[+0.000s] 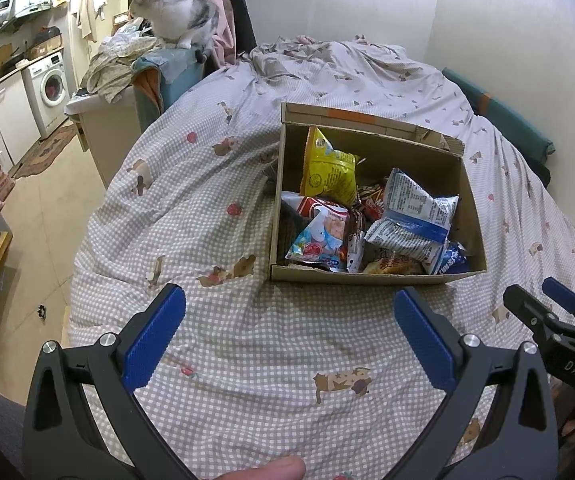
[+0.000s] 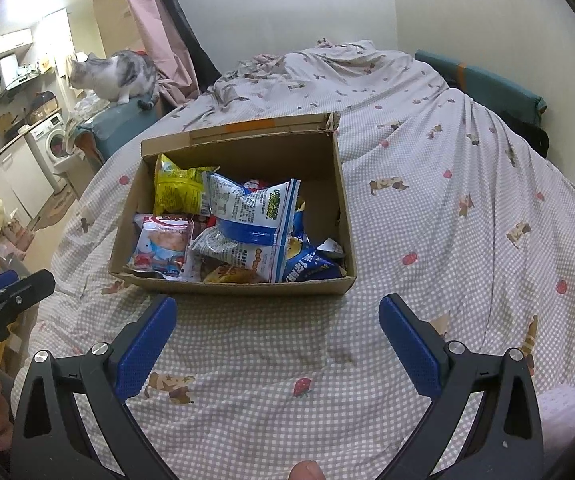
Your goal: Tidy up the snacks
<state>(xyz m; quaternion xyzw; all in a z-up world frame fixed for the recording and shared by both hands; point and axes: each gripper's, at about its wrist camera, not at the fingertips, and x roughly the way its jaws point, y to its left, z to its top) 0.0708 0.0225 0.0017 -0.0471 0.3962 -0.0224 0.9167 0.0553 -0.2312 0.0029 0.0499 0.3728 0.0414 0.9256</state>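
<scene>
An open cardboard box [image 1: 371,278] [image 2: 231,286] sits on the checked bedspread, full of snack packets. Inside are a yellow bag [image 1: 327,168] [image 2: 179,192] at the back, a white-and-blue bag [image 1: 415,216] [image 2: 251,212] on top, a pale packet with a cartoon figure [image 1: 319,236] [image 2: 163,244] at the front left, and a dark blue packet [image 1: 453,262] [image 2: 307,268] at the front right. My left gripper [image 1: 289,312] is open and empty, just short of the box's near wall. My right gripper [image 2: 277,318] is open and empty, also in front of the box; it shows in the left wrist view [image 1: 543,300].
The bedspread [image 1: 247,360] [image 2: 447,240] is rumpled toward the far wall. A grey-and-white cat [image 1: 175,12] [image 2: 115,74] sits on a cluttered stand left of the bed. A washing machine [image 1: 49,84] and cabinets line the far left. The bed edge drops to the floor at left.
</scene>
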